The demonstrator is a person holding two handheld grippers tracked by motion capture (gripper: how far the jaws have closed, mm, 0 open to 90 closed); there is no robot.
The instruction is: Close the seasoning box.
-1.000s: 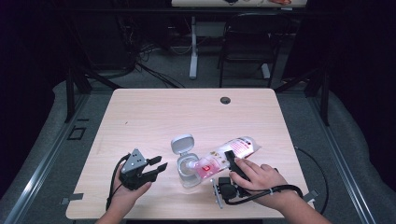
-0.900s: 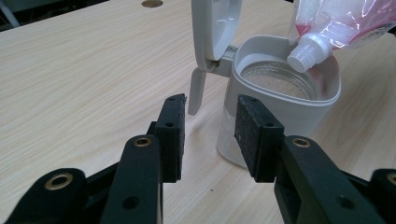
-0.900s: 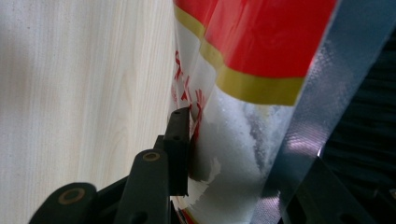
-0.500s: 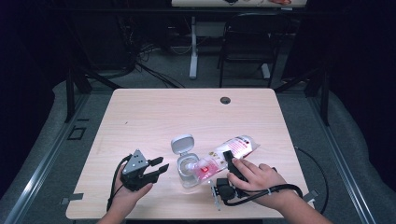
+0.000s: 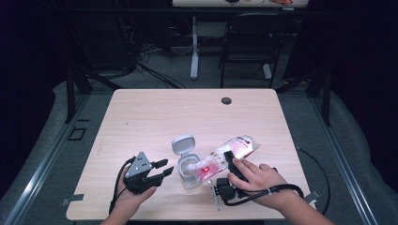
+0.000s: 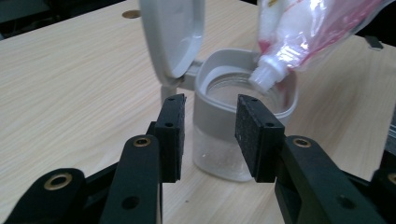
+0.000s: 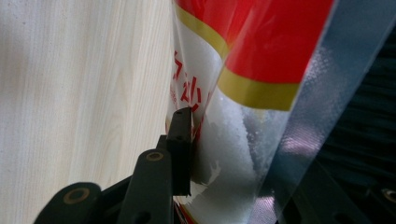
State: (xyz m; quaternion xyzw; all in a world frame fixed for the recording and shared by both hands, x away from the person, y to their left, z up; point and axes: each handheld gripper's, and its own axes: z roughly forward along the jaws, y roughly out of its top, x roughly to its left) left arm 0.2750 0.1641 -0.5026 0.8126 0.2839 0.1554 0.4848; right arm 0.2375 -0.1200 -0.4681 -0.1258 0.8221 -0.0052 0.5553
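A clear container (image 5: pixel 187 174) with a grey collar is standing upright on the wooden worktop (image 5: pixel 155 117), near its front edge; its grey flip lid (image 5: pixel 182 144) is hanging open, hinged back on the far side. A plastic pouch (image 5: pixel 230 152) printed in red, yellow and white is lying tilted above the container's right side; in the left gripper view its white spout (image 6: pixel 264 75) is dipping just inside the container's rim, and white granules are showing through the clear film. The right tool (image 5: pixel 230 165) is gripping the pouch across its middle, and its jaws have just been closing a little on the film; in the right gripper view one black pad (image 7: pixel 181 149) is pressing against the pouch wall while the other jaw is lying hidden behind the film. The left tool (image 5: pixel 162 169) is resting just left of the container, its jaws standing apart and holding nothing; in its own view the two pads (image 6: pixel 172 136) are framing the container without touching it. A dark round grommet (image 5: pixel 226 101) is sitting in the worktop near its far edge.
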